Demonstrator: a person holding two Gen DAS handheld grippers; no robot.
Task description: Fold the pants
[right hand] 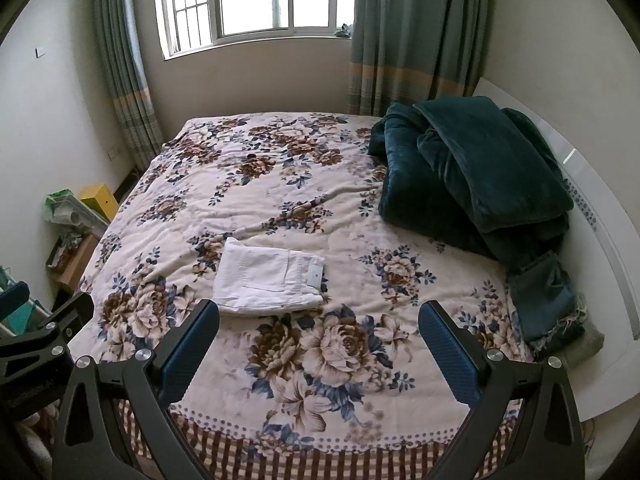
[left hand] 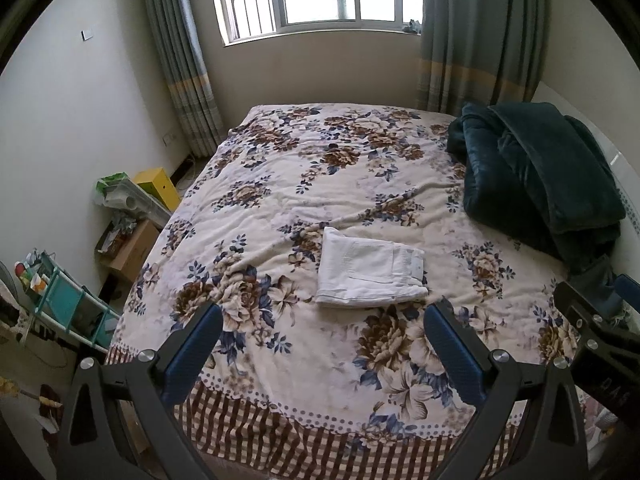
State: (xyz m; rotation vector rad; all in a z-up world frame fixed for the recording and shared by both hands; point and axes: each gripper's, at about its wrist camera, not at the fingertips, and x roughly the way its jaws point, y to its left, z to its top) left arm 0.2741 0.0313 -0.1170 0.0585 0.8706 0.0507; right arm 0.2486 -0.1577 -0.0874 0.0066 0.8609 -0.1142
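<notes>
Left wrist view puts the folded white denim pants [left hand: 370, 270] on the floral bedspread [left hand: 280, 184] ahead, between your spread, empty left tool [left hand: 324, 320] fingers, long axis crosswise; your right tool [right hand: 319, 320], equally spread, sees them further left.

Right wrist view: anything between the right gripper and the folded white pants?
Nothing but bare floral bedspread lies between the open right gripper and the folded white pants, and the right wrist view shows it.
</notes>
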